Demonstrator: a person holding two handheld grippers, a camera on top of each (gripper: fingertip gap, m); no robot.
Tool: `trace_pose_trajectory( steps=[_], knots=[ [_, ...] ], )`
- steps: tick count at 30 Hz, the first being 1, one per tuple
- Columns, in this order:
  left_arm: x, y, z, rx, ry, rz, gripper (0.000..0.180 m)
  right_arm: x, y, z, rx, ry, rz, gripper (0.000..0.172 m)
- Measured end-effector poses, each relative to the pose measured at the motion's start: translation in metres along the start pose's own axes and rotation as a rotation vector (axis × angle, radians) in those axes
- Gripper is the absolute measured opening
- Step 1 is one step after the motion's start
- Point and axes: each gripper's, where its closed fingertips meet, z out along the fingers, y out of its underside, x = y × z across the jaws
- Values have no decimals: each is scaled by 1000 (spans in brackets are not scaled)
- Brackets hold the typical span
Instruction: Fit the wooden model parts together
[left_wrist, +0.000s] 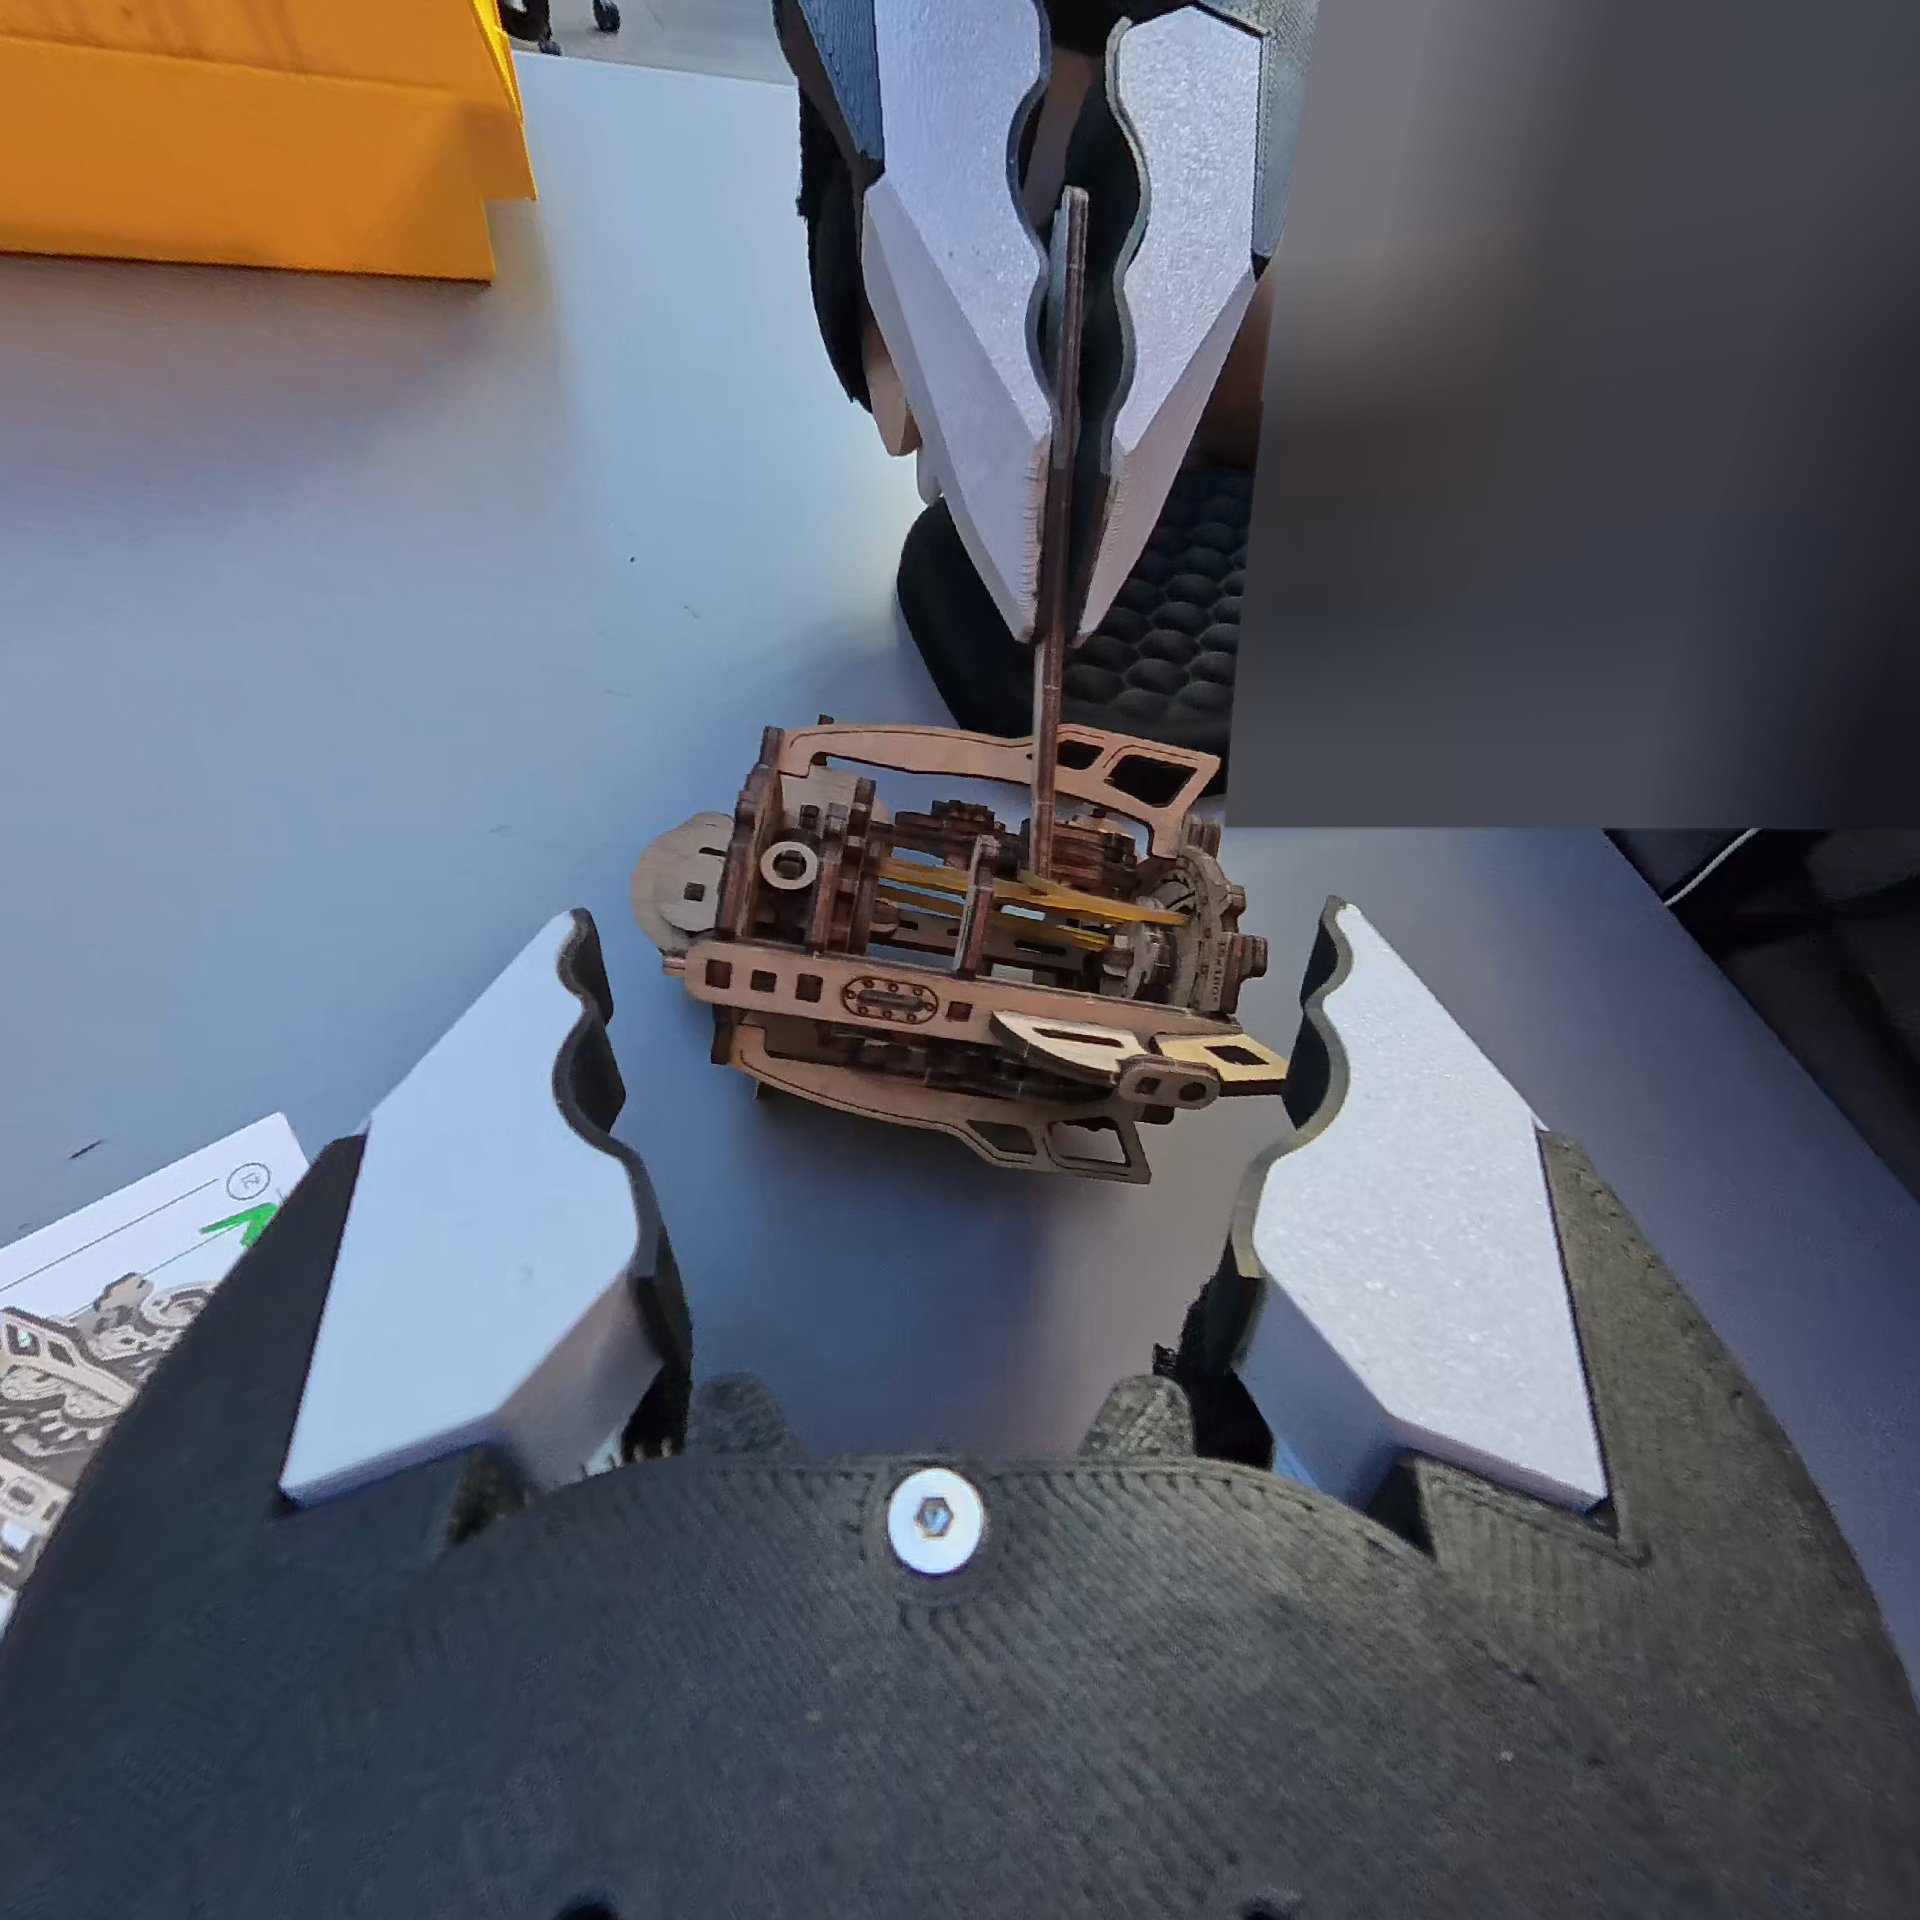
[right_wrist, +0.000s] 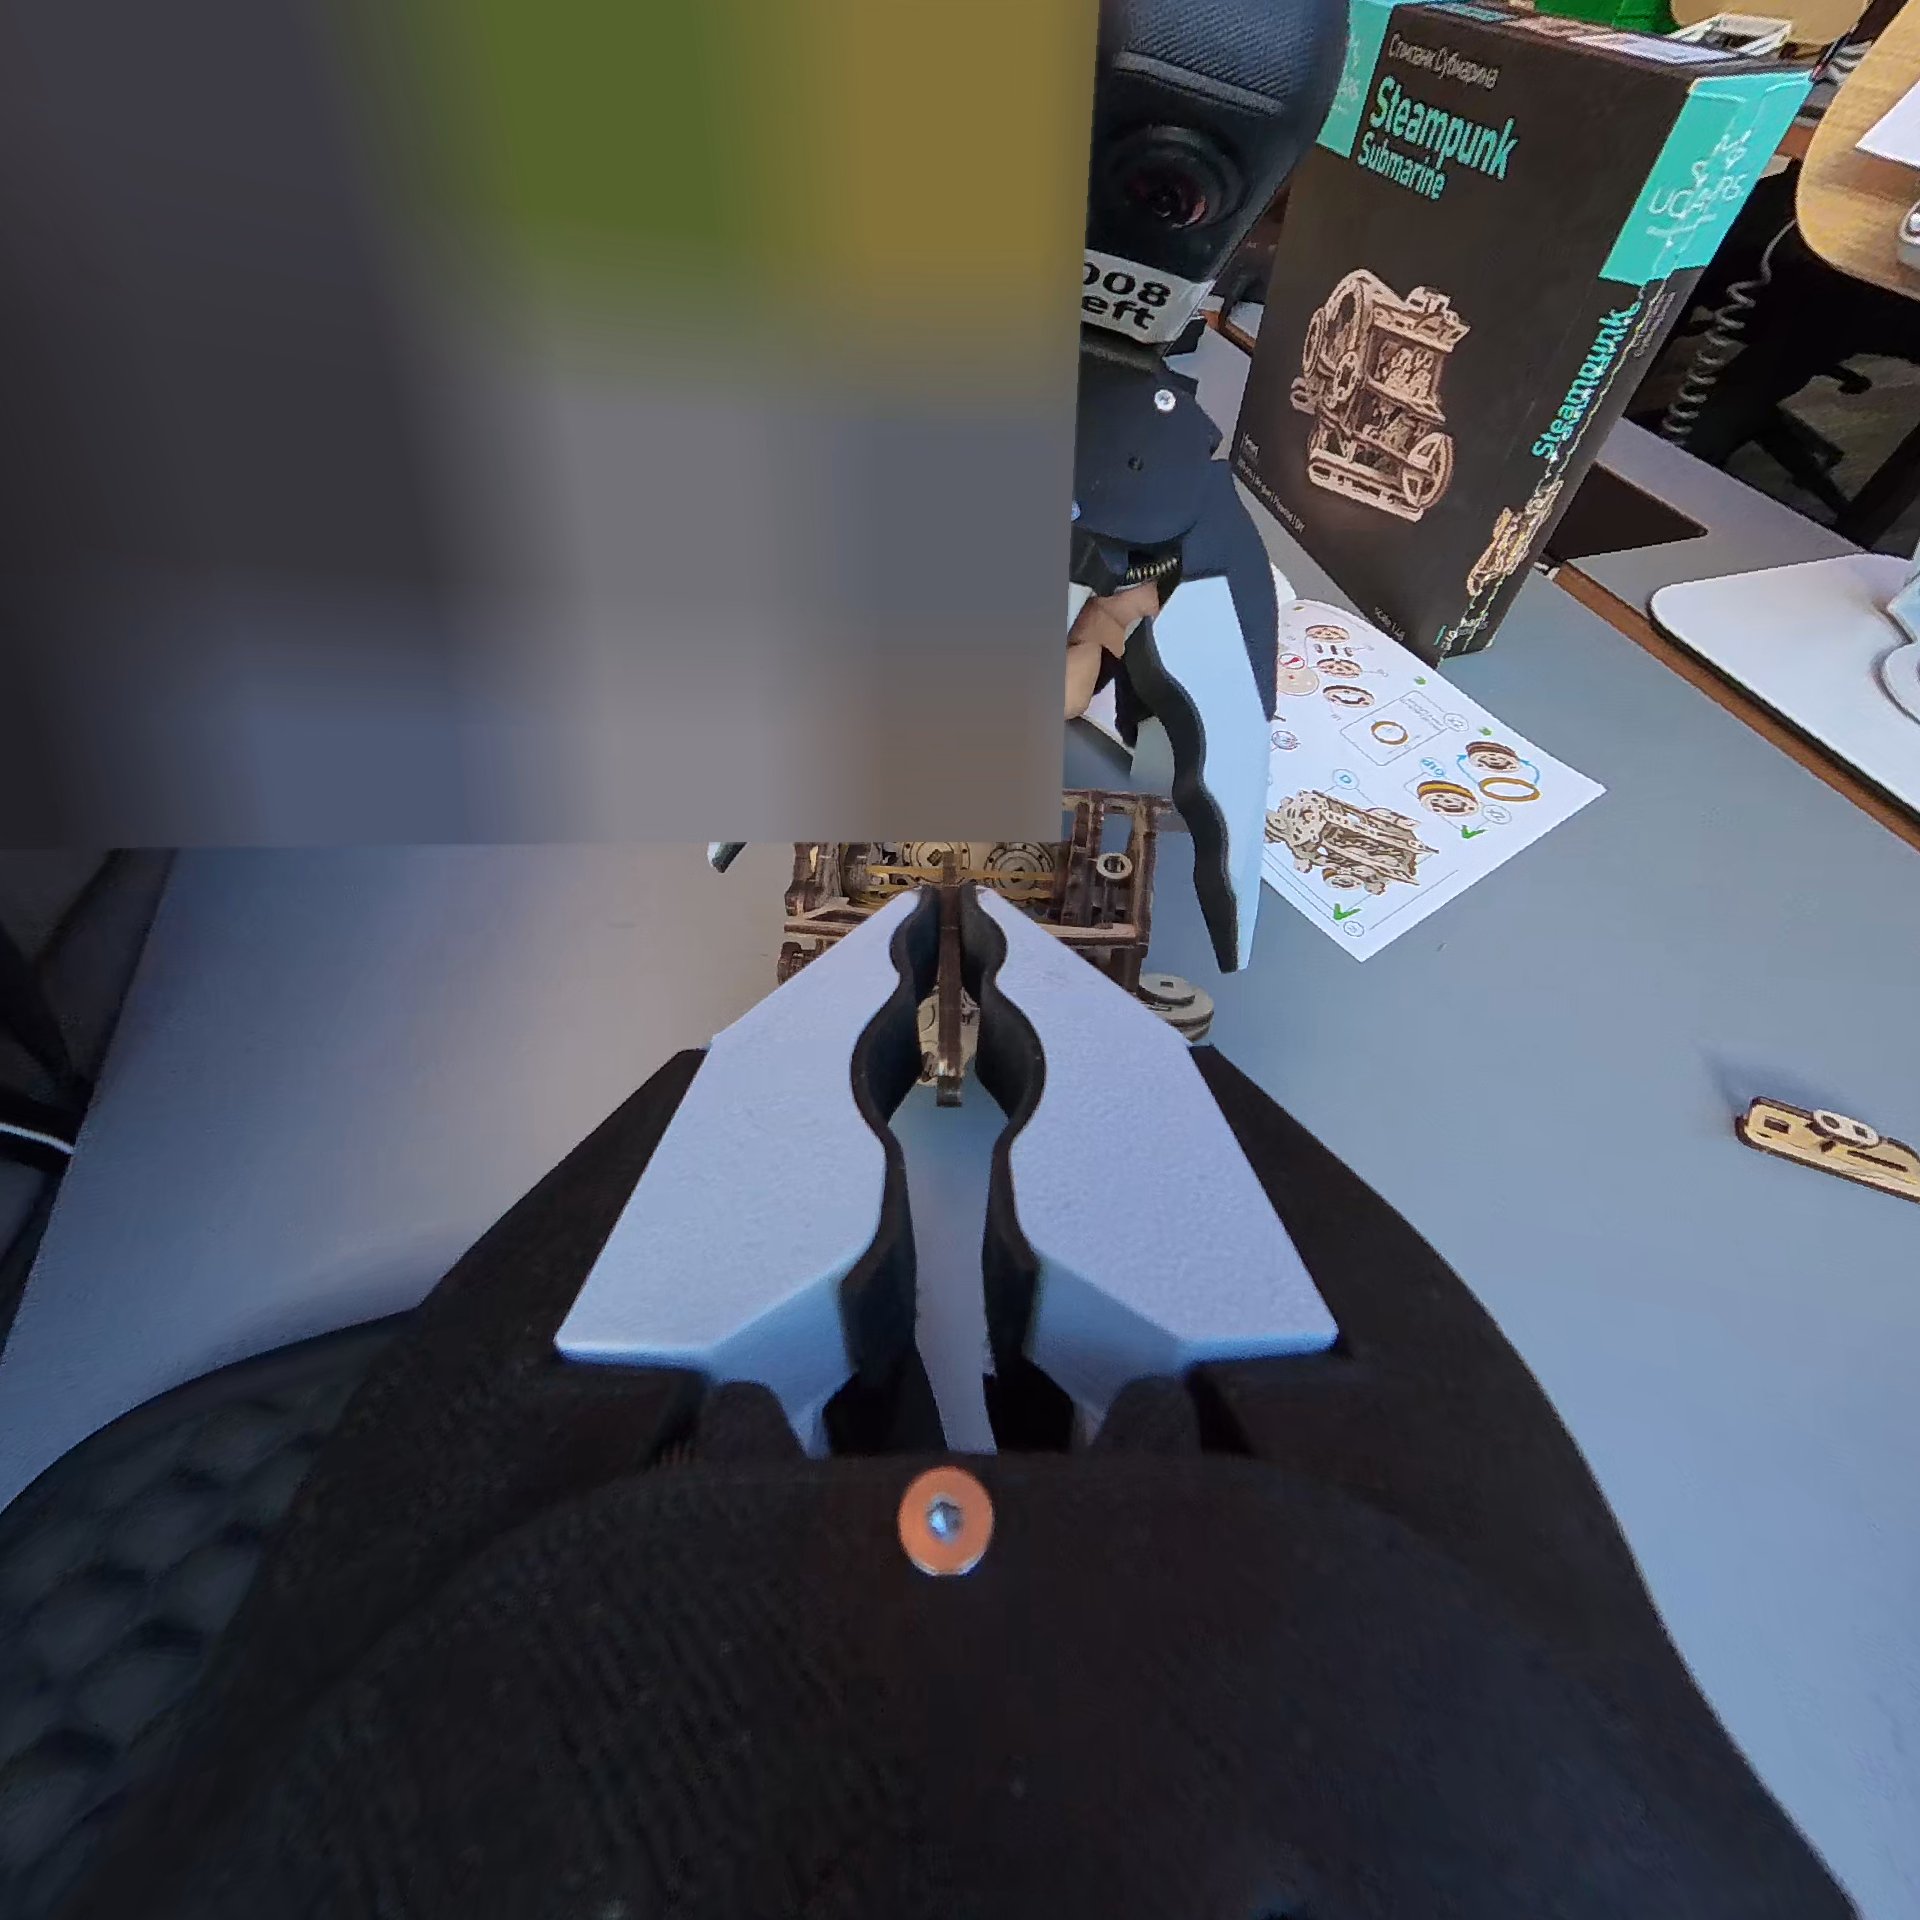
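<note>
**Inspector:** State of the right gripper (right_wrist: 948, 914)?

**Assistant:** Closed. Both pads press on a thin flat wooden piece (left_wrist: 1058, 499), held edge-on and upright. Its lower end reaches down into the wooden model (left_wrist: 935, 935), among the yellow bands (left_wrist: 1039, 902).

**Inspector:** And the left gripper (left_wrist: 951, 1023)?

**Assistant:** Spread wide, gripping nothing. The model lies between and just beyond its fingertips (left_wrist: 566, 961), apart from both.

**Inspector:** Where is the model?

**Assistant:** On the grey table (left_wrist: 364, 623), on its side.

**Inspector:** Surroundings?

**Assistant:** An instruction sheet (right_wrist: 1423, 779) lies beside the left gripper, with a dark product box (right_wrist: 1455, 312) standing behind it. A loose wooden part (right_wrist: 1829, 1148) lies well apart. An orange bin (left_wrist: 239, 135) sits at the far corner.
</note>
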Motion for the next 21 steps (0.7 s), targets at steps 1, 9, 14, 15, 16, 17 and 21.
trace_pose_trajectory(
  steps=[1,9,14,15,16,17,21],
  knots=[
    [1,1,0,-5,1,2,131,0,0,0,0,-1,2,1],
    [7,1,6,6,28,-17,131,1,4,3,-16,5,0,1],
    [4,0,7,19,8,-22,122,4,5,2,-11,11,10,1],
    [4,0,7,18,7,-23,121,5,5,1,-6,15,12,0],
    [4,0,7,19,6,-22,121,5,5,1,-5,11,17,1],
    [4,0,6,20,5,-23,120,5,5,1,-3,10,21,1],
    [6,0,6,20,20,-24,112,8,7,2,2,10,38,0]
  ],
)
